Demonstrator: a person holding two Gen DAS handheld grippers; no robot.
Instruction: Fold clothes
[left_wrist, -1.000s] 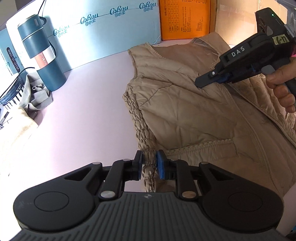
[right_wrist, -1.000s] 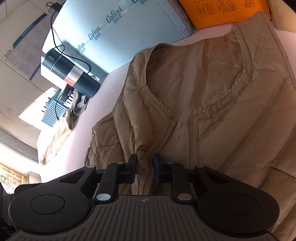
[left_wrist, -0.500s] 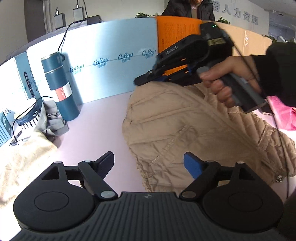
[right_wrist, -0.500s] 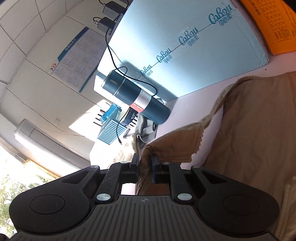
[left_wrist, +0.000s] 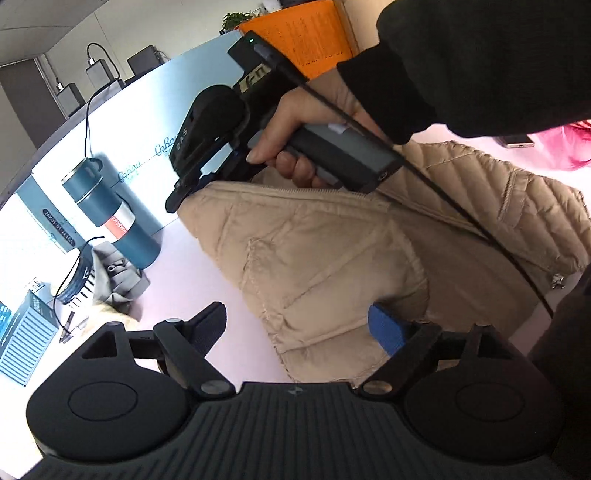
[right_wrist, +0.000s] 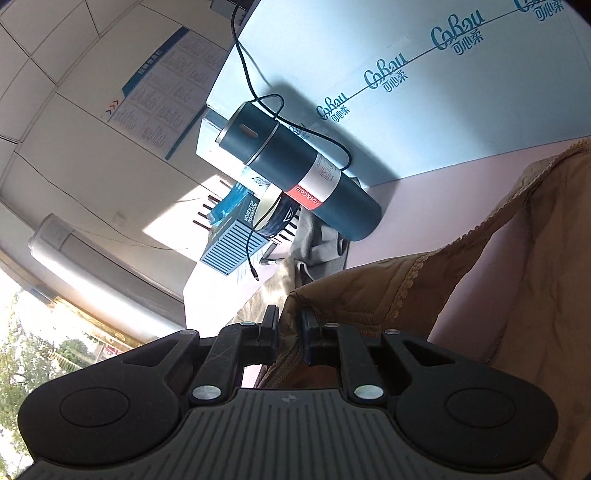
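Fold in progress on a beige quilted down vest (left_wrist: 332, 258) lying on the pale pink desk (left_wrist: 192, 273). The right gripper (right_wrist: 289, 334) is pinching the vest's trimmed edge, its jaws closed on the fabric between them. The left gripper (left_wrist: 295, 325) is standing with jaws spread wide and empty, the vest's lower corner lying between and ahead of them. To fold well, the held edge should probably travel level across the body, clear of the teal insulated flask (right_wrist: 299, 177) beyond the right jaws.
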